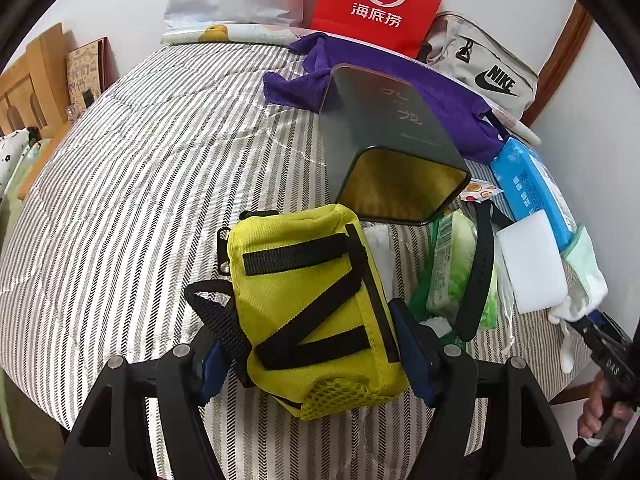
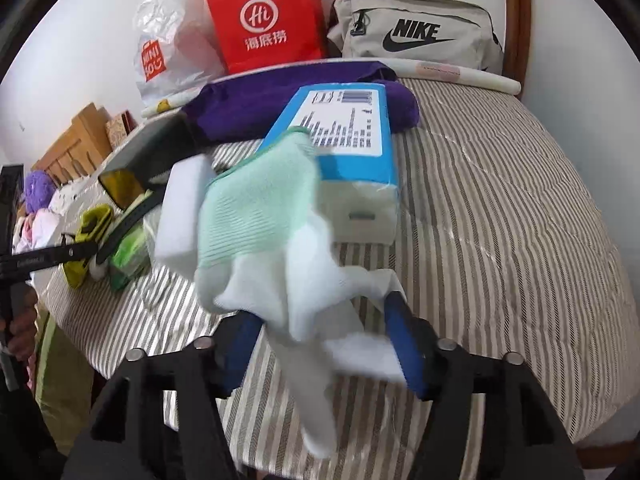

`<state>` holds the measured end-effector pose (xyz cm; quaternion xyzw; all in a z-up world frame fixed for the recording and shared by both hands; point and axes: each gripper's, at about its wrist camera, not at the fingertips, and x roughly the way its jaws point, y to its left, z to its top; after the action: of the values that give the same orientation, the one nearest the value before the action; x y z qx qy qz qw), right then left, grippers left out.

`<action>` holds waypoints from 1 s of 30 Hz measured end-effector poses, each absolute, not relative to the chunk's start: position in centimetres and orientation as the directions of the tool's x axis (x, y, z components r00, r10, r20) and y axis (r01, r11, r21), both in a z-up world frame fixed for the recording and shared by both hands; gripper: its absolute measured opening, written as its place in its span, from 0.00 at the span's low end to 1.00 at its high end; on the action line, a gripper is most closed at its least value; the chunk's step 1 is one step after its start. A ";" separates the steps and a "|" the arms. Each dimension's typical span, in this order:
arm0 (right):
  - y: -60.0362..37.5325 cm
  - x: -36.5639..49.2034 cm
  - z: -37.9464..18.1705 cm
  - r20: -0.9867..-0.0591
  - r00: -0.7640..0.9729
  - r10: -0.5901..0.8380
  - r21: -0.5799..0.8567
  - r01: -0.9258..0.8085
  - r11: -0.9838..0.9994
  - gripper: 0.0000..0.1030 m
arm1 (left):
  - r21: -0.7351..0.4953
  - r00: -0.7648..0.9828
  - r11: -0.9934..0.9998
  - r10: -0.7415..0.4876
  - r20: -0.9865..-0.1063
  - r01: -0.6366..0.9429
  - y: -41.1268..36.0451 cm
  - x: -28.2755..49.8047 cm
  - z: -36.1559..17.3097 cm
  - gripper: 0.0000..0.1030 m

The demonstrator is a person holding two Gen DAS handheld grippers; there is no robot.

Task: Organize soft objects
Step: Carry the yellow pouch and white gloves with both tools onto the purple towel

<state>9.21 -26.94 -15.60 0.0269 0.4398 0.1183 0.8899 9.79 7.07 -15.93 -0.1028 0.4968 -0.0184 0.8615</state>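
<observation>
A yellow pouch with black straps hangs above the striped bed, and my left gripper is shut on it, its blue pads pressing both sides. A mint-and-white glove droops, blurred, between the spread blue pads of my right gripper, which is open; neither pad presses it. In the left wrist view the same glove hangs at the right edge. A white sponge block and a blue tissue pack lie just behind the glove. A purple cloth lies further back.
A dark tin box lies on its side with its mouth toward me. Green wipes packets and a black strap lie beside it. A red paper bag, white plastic bag and grey Nike bag line the wall.
</observation>
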 end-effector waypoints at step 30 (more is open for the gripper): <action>-29.9 4.4 -11.2 -0.697 0.630 0.343 0.241 -0.245 0.939 0.11 | -0.250 0.568 0.968 -0.186 -0.802 -0.037 7.2 7.9 -12.1 0.66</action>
<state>4.40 -29.88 -11.24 0.0615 0.3982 0.1635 0.9005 7.91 7.25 -12.08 -0.1201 0.4629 -0.0424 0.8772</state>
